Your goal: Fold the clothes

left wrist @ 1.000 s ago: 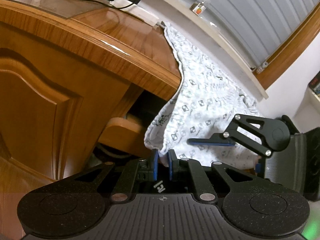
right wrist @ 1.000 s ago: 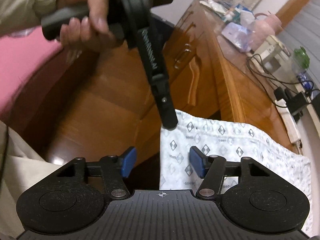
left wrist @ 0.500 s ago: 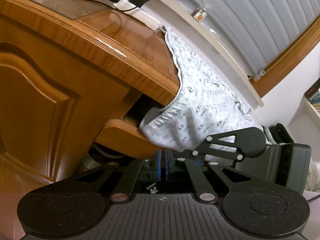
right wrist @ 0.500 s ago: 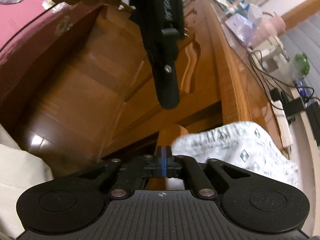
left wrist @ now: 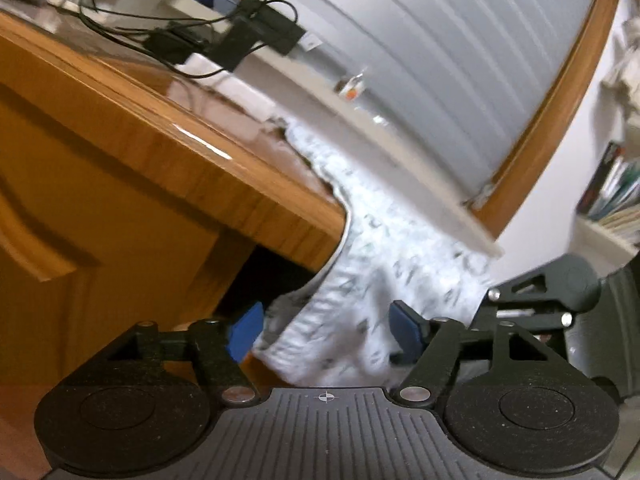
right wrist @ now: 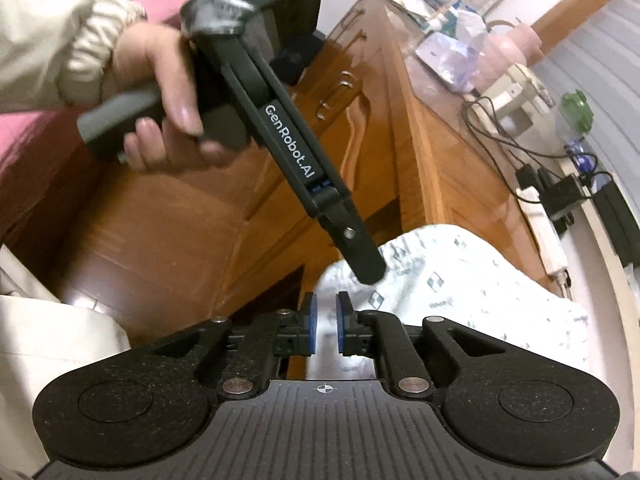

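Left wrist view: left gripper (left wrist: pixel 326 326) spread wide, its 2 blue pads either side of the patterned cloth (left wrist: pixel 384 248), which hangs off the wooden desk (left wrist: pixel 168 160) edge.
Right wrist view: right gripper (right wrist: pixel 324 324) narrowed to a slim gap at the cloth's (right wrist: pixel 472 292) near corner; whether it pinches fabric, cannot tell.

Desk (left wrist: pixel 168 168): glossy varnished wood. Garment (right wrist: pixel 472 292): soft printed cloth. Left tool (left wrist: pixel 326 330): matt black plastic.
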Tool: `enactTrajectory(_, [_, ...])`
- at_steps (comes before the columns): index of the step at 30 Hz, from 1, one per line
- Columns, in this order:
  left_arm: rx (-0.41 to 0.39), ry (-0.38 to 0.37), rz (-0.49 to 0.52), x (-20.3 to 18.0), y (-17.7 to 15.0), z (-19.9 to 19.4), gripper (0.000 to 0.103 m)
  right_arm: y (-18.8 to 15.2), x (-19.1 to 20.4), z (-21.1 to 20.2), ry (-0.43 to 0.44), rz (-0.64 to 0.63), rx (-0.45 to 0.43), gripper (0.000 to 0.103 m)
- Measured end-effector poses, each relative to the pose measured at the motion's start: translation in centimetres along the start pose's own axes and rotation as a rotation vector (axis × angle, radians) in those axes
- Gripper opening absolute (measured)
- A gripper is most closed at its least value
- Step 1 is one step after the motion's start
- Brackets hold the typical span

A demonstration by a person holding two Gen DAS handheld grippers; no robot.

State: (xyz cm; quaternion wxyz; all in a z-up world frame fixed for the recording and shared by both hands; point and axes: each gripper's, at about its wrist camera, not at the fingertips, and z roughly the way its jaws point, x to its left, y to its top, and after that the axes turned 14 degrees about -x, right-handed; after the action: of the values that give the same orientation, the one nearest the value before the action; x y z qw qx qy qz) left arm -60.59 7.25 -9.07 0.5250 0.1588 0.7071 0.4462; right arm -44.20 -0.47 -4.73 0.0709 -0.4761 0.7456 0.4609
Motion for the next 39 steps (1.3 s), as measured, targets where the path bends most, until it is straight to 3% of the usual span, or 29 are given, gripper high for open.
enactTrajectory(7, [0.001,-0.120,-0.043,1.0,-0.5,2.6,0.073,-0.5,-0.2,-0.3,-0.012,0.015,-0.007,0.019])
enactTrajectory(8, [0.014,-0.129,-0.058,1.3,-0.5,2.7,0.069,-0.6,-0.2,-0.2,-0.013,0.016,-0.003,0.019])
enactTrajectory(11, [0.098,-0.121,-0.096,1.6,-0.4,2.7,0.030,-1.0,-0.2,-0.3,-0.016,0.014,0.004,0.021])
enactTrajectory(14, [0.173,-0.082,-0.104,1.0,0.4,2.2,0.025,-1.1,0.2,-0.2,-0.023,-0.007,0.003,0.037])
enactTrajectory(18, [0.274,0.043,-0.142,-0.5,2.9,1.6,0.024,-0.7,0.9,-0.3,-0.022,-0.039,-0.006,0.041])
enactTrajectory(23, [0.357,0.124,-0.044,-3.4,6.0,2.1,0.024,0.4,1.3,-1.2,-0.006,-0.037,-0.050,0.045])
enactTrajectory(28, [0.428,0.160,-0.003,-3.6,7.1,3.6,0.024,1.2,1.7,-2.1,0.006,-0.065,-0.074,0.046])
enactTrajectory(34, [0.496,0.184,-0.068,-2.7,7.1,4.9,0.024,1.1,2.6,-0.9,0.012,-0.133,-0.065,0.046])
enactTrajectory(39, [0.541,0.193,-0.144,-1.9,7.6,5.3,0.023,0.2,5.2,1.1,-0.040,-0.345,-0.029,0.046])
